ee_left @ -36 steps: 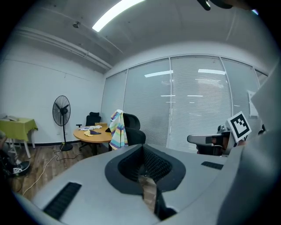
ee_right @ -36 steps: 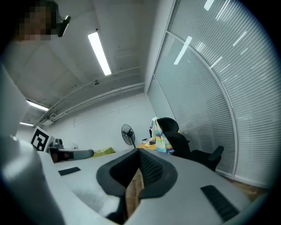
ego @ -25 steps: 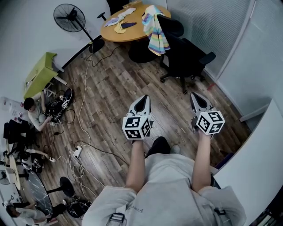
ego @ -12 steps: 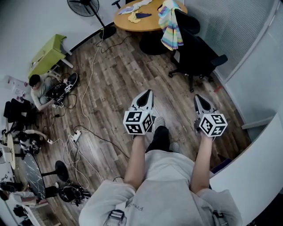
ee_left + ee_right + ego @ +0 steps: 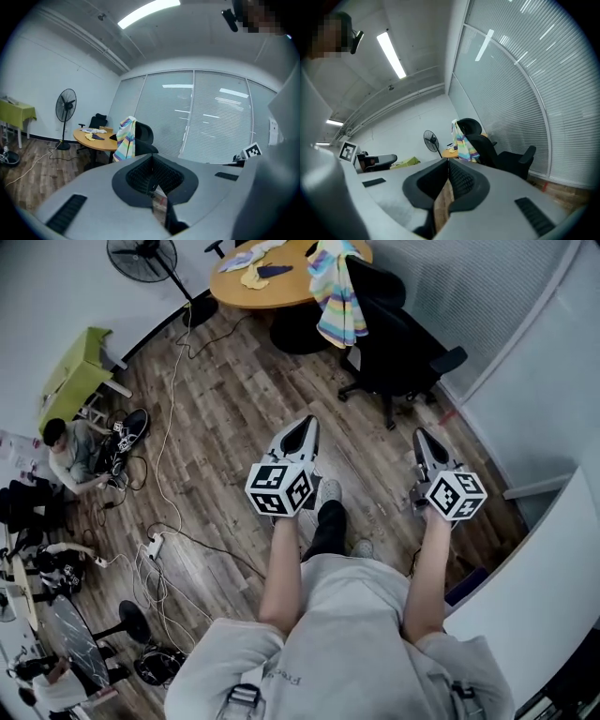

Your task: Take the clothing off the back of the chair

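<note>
A rainbow-striped garment (image 5: 335,292) hangs over the back of a black office chair (image 5: 398,343) at the top of the head view, beside a round wooden table (image 5: 281,282). The same striped garment (image 5: 124,138) shows far ahead in the left gripper view, and the garment (image 5: 464,146) and the chair (image 5: 501,157) show in the right gripper view. My left gripper (image 5: 301,434) and right gripper (image 5: 422,443) are held out side by side over the wood floor, well short of the chair. Both are shut with nothing between the jaws.
A standing fan (image 5: 142,259) stands left of the table, which bears small cloths (image 5: 253,274). Cables and a power strip (image 5: 155,545) trail over the floor at left. People sit on the floor by a green table (image 5: 70,381). Glass walls with blinds (image 5: 469,296) run along the right.
The view has shifted as I walk. Both grippers have moved forward over the floor toward the chair, and both stay shut.
</note>
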Motion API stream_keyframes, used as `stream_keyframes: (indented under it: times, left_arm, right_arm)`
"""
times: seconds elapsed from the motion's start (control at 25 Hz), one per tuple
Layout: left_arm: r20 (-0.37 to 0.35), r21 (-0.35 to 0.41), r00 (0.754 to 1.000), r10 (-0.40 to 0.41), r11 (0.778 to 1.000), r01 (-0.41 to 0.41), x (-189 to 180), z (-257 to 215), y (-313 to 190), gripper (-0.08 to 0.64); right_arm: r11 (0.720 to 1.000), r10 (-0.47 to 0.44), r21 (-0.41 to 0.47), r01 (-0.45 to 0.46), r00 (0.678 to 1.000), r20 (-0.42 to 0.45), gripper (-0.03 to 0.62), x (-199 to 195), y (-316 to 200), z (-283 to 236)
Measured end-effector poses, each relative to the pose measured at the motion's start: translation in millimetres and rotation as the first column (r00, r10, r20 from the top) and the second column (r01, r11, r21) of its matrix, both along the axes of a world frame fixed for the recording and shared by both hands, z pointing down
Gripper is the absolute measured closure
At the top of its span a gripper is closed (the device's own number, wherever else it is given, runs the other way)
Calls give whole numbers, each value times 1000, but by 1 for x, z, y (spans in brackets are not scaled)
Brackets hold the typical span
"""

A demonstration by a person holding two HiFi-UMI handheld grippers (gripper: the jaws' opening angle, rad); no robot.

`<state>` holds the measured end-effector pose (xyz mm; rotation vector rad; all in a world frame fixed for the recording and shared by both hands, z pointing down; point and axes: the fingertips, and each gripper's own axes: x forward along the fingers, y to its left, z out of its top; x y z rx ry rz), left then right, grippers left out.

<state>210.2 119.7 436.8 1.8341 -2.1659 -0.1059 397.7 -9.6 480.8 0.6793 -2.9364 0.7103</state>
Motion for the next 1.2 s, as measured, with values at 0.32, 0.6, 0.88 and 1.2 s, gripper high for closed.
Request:
stream_keyframes:
  times: [0.32,0.6,0.88,1.2]
  left_arm:
    - [-41,2,997,60,998,-60,-41,2,-74,534]
    - [-61,35,997,46,998,-44,-109,-6,-124,534]
    - [-51,35,996,66,997,-64,-159,-14,-164,534]
    - [-1,2,993,121,993,-121,-207,-12,-198,532]
  right_arm:
    - [995,77,-59,-76,997,9,568,-20,-72,0]
    - [991,92,-96,-88,995,37,568,-64,-121,-2]
    - [993,99,-71,-98,995,22,568,-115,-154,-15]
    - [992,117,-42,-116,993,23,568,-175,-177,-18]
